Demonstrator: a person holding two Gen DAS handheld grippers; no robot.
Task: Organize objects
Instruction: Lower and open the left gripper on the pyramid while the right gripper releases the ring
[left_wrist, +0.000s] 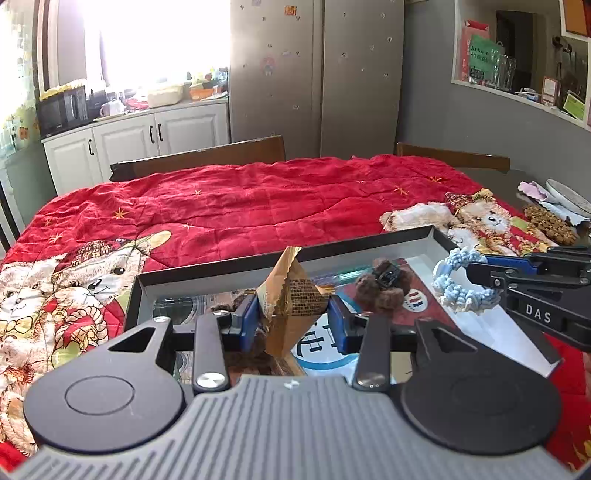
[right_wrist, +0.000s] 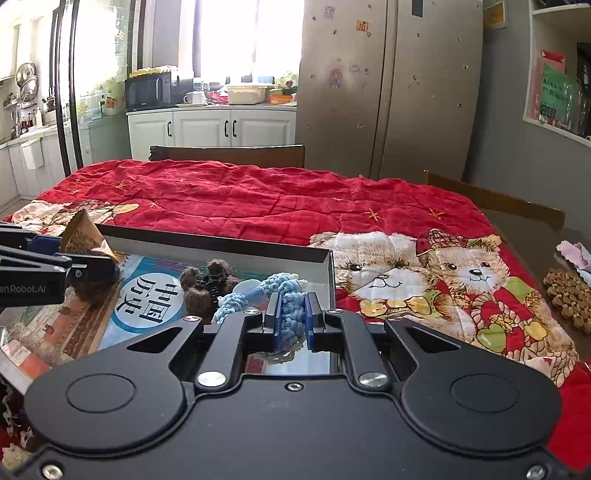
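My left gripper (left_wrist: 291, 317) is shut on a gold-brown paper packet (left_wrist: 291, 295) and holds it over the black-rimmed box tray (left_wrist: 280, 258). My right gripper (right_wrist: 291, 317) is shut on a light blue fuzzy ring (right_wrist: 288, 299) at the tray's right end; that ring also shows in the left wrist view (left_wrist: 461, 284). A brown fluffy hair clip (left_wrist: 384, 284) with a black claw lies in the tray between the two grippers, on a printed book with Chinese lettering (right_wrist: 147, 299). The packet and left gripper appear at the left of the right wrist view (right_wrist: 83, 236).
The tray sits on a red quilt with teddy bears (left_wrist: 240, 199) covering the table. A brown beaded mat (right_wrist: 569, 295), pink cloth (right_wrist: 574, 254) and a plate (left_wrist: 569, 195) lie at the right edge. Wooden chairs (left_wrist: 207, 158) stand behind.
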